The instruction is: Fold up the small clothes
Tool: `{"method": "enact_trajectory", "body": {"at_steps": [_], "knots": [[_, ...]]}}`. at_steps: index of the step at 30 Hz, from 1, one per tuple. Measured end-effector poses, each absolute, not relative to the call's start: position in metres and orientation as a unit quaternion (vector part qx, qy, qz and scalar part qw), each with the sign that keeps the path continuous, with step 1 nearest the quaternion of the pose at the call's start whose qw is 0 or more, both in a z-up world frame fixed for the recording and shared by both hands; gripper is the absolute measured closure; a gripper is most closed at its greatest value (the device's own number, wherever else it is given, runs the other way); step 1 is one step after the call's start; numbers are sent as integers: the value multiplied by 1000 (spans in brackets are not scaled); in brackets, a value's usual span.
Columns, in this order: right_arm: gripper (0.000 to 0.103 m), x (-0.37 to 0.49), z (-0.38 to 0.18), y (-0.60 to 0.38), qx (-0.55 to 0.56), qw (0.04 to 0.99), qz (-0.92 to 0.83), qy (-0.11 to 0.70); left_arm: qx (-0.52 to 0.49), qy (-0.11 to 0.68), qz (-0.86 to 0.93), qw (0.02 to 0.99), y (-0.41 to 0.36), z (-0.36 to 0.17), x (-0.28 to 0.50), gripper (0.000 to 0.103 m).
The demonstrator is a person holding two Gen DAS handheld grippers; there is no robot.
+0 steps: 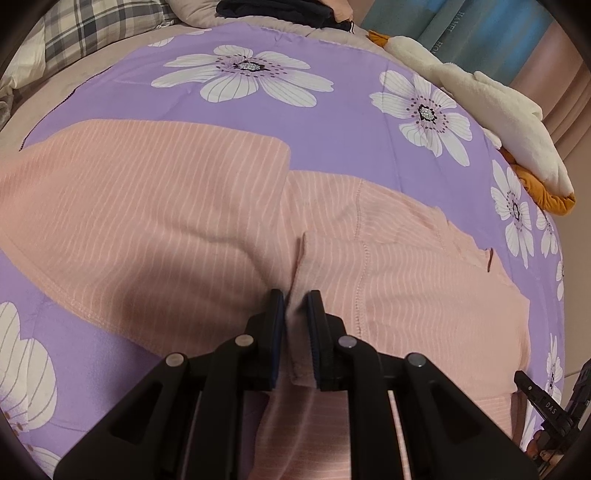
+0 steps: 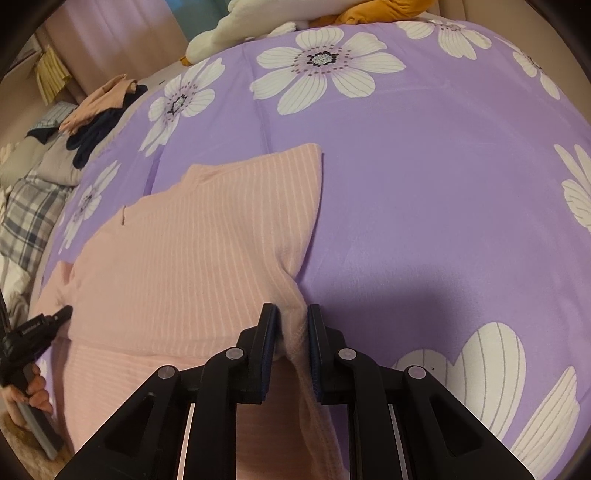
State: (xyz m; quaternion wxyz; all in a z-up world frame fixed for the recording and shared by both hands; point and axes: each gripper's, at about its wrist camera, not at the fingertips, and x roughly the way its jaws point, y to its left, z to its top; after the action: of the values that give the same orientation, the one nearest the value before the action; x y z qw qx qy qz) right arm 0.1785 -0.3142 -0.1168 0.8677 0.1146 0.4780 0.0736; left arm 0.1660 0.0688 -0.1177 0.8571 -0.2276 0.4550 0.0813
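A pink striped garment (image 1: 177,206) lies spread on a purple flowered bedcover (image 1: 332,122). My left gripper (image 1: 295,295) is shut on a pinched ridge of the pink fabric near the garment's lower edge. In the right wrist view the same pink garment (image 2: 192,243) lies left of centre, one sleeve folded up across it. My right gripper (image 2: 292,308) is shut on a bunched fold of the pink fabric at its right edge. The left gripper's tip (image 2: 62,315) shows at the far left, held by a hand (image 2: 35,391).
A white and orange plush toy (image 1: 498,122) lies at the bedcover's far right edge. A plaid pillow (image 1: 92,33) and a pile of dark and peach clothes (image 2: 99,114) sit beyond the bedcover (image 2: 443,184). The other gripper's body (image 1: 546,406) shows at the lower right.
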Motion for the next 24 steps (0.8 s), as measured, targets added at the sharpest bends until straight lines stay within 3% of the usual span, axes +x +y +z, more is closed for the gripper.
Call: {"method": "enact_trajectory", "body": {"at_steps": [4,8,10,13,15,19,21,24], "knots": [[89,179,-117,-314,115,868,72,477,-216,459,86,857,64,-112,163,85],[88,178,-118,-316,124,869,70,475,-203,449,75,867,53,-100,142,58],[85,178,-116,-316,127,869,71,473,-201,436,64,875,50,-91,127,52],[65,175,-109,-312,115,873,64,469,-194,414,53,888,51,-75,104,37],[45,170,-101,-308,99,880,46,461,-190,400,43,895,56,-63,90,23],[29,152,-75,-302,107,896,57,428,-203,363,35,909,70,-39,66,10],[14,137,-61,-296,123,899,76,414,-215,344,45,913,76,-32,55,5],[9,116,-45,-281,130,903,98,397,-229,327,32,916,83,-27,38,5]]}}
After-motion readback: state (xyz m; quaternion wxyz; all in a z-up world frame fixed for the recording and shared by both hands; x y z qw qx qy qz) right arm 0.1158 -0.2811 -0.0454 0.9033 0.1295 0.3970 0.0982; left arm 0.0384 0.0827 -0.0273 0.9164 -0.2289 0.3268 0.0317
